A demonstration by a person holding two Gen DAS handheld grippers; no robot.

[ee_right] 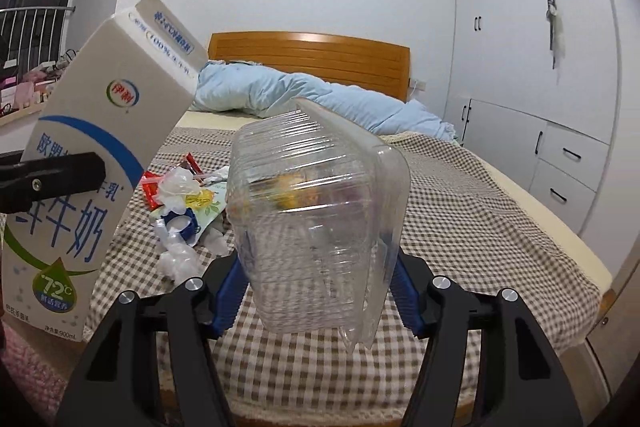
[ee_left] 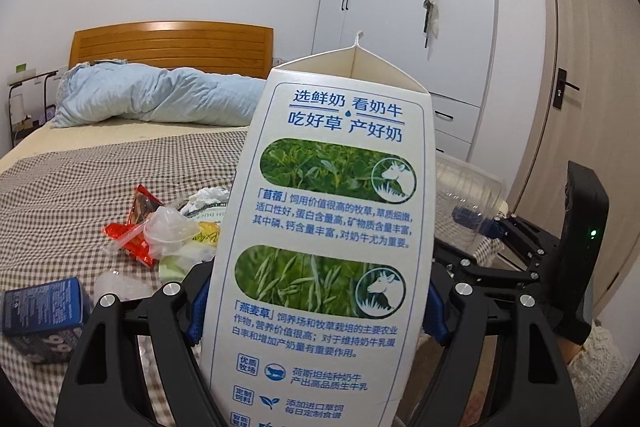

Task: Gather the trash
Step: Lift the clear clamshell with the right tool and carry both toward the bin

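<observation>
Meanwhile the left gripper (ee_left: 316,311) is clamped on a tall white milk carton (ee_left: 332,227), its blue-padded fingers (ee_left: 198,311) pressing both narrow sides while the printed panel with green grass pictures faces the camera and the opened top points up. From the right wrist view the same carton (ee_right: 76,167) stands slightly tilted at the left, with one black finger of the left gripper across its front. The right gripper (ee_right: 316,291) is closed on a clear ribbed plastic clamshell container (ee_right: 316,215), held up above the checked bedcover (ee_right: 460,211), with some yellowish remnants dimly visible inside. Both items are lifted off the bed. On the cover beyond lies a loose heap of trash (ee_right: 184,203): a red wrapper (ee_left: 132,231), crumpled clear plastic (ee_left: 168,227), a yellow-green packet and white scraps, lying together. A dark blue box (ee_left: 40,311) lies apart from the heap, nearer the left gripper. Farther back, a pale blue duvet (ee_left: 160,99) is bunched against the wooden headboard (ee_left: 172,47), and white wardrobes (ee_right: 532,67) line the wall beside the bed
</observation>
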